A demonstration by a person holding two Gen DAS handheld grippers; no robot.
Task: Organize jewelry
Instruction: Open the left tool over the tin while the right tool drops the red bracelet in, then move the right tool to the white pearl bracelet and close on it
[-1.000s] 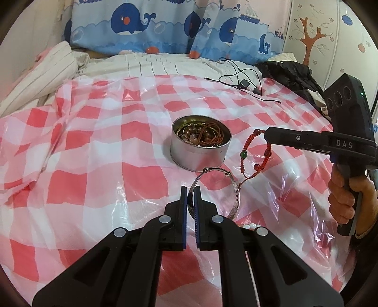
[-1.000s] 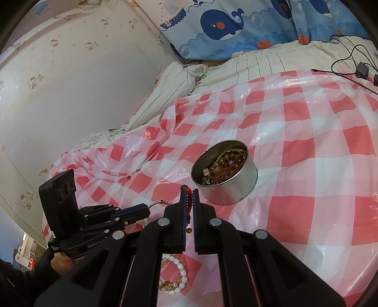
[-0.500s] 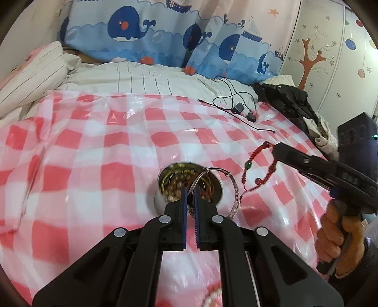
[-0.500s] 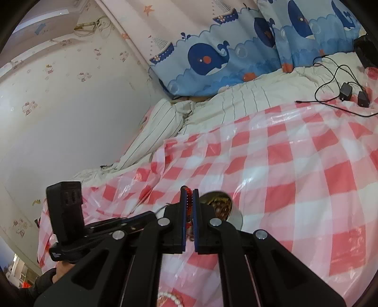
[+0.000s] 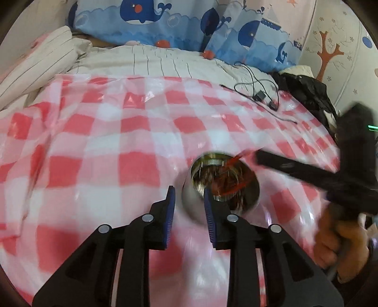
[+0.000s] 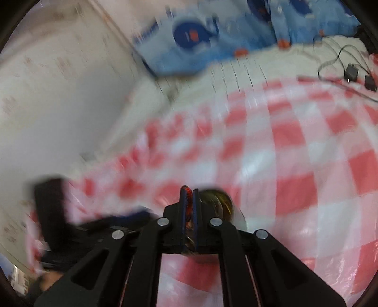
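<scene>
A round metal tin (image 5: 222, 184) of beads and bracelets stands on the red-and-white checked plastic sheet (image 5: 118, 141). My left gripper (image 5: 189, 196) is just in front of the tin, its jaws opening with nothing between the blue pads. The silver bangle cannot be made out in the blurred tin. My right gripper (image 5: 257, 157) reaches in from the right over the tin, and the red bead bracelet (image 5: 234, 163) trails from its tip into the tin. In the right wrist view the red bracelet (image 6: 188, 200) sits between the narrow, opening jaws of the right gripper (image 6: 188, 193), with the tin (image 6: 219, 200) just behind.
Black cables and a charger (image 5: 259, 96) lie at the sheet's far right edge beside a black garment (image 5: 307, 89). Striped bedding (image 5: 165, 63) and a whale-print cloth (image 5: 146, 21) border the far side. A hand (image 5: 340, 238) holds the right tool.
The left jaws have parted and the silver bangle is no longer between them. Both grippers moved in over the tin. The right jaws spread slightly around the red bracelet.
</scene>
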